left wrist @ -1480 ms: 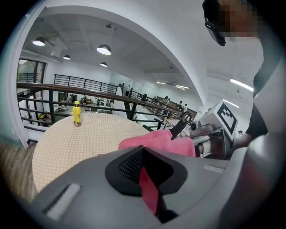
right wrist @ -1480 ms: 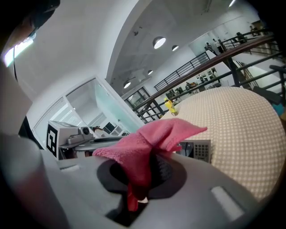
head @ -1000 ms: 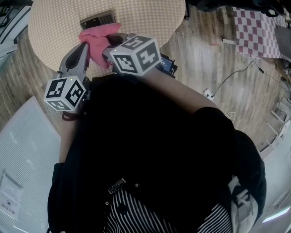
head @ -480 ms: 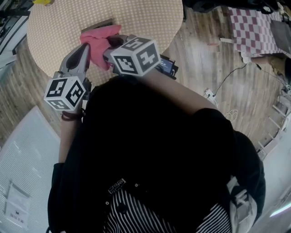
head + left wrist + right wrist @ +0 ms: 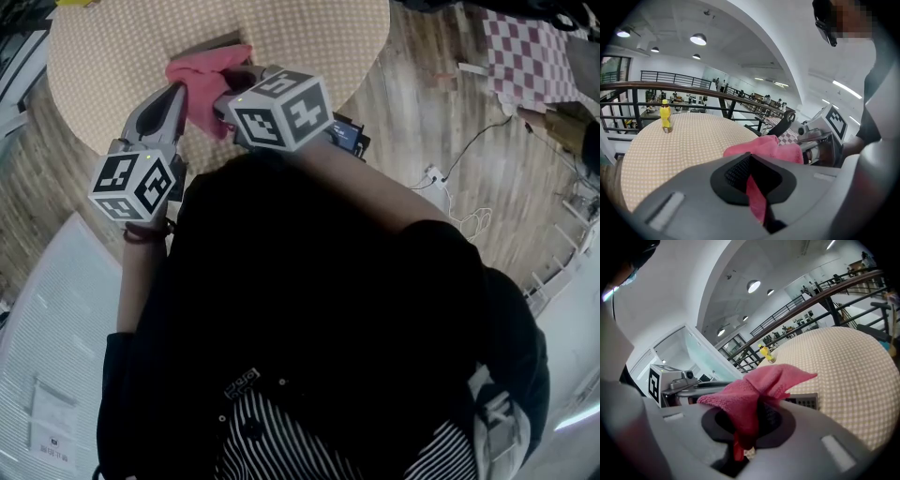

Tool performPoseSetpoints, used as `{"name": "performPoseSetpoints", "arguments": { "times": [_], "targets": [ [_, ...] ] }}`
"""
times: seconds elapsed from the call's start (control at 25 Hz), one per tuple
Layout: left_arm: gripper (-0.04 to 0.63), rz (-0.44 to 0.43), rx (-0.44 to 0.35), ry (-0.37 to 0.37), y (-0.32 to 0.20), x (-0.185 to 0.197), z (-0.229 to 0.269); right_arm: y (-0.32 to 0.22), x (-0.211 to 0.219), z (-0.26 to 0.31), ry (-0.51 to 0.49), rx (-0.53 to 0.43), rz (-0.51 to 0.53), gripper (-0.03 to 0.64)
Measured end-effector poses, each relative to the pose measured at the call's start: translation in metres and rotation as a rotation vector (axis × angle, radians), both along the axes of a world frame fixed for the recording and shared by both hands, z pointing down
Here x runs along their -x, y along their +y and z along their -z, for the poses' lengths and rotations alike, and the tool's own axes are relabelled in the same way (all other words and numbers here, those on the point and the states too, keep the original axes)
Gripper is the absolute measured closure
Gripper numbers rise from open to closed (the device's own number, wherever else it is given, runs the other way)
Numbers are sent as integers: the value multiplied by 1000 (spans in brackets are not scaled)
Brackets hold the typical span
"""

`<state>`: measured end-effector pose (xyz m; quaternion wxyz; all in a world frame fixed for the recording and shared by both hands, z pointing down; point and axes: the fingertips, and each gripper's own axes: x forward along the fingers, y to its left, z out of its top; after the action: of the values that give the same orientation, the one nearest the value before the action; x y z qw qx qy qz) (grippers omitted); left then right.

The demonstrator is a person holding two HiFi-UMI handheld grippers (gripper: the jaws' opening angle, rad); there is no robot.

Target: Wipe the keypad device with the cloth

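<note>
Two grippers on a pink cloth at the near edge of a round table.
Looking steeply down past a dark top (image 5: 319, 309): left gripper (image 5: 176, 92) and right gripper (image 5: 232, 86) with tips close together, both in the bunched pink cloth (image 5: 202, 67), marker cubes toward the body. Beige checked table (image 5: 309, 37); thin dark edge of the keypad device (image 5: 208, 42) just beyond the cloth. Wooden floor (image 5: 422, 103), white cable (image 5: 469, 150), red-and-white checked fabric (image 5: 520, 56) to the right.

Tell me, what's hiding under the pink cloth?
A grey keypad device peeks out from under the pink cloth on the dotted table. Only one end with buttons shows; the rest is covered.
</note>
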<state>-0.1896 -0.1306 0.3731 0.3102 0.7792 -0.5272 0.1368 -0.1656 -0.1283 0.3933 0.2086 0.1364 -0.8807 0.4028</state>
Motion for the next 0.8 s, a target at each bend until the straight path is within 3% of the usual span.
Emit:
{"name": "performPoseSetpoints", "arguments": {
  "times": [0.8],
  "targets": [
    [592, -104, 116, 18, -23, 40, -60, -18, 40, -57, 73, 63, -75, 554]
  ]
}}
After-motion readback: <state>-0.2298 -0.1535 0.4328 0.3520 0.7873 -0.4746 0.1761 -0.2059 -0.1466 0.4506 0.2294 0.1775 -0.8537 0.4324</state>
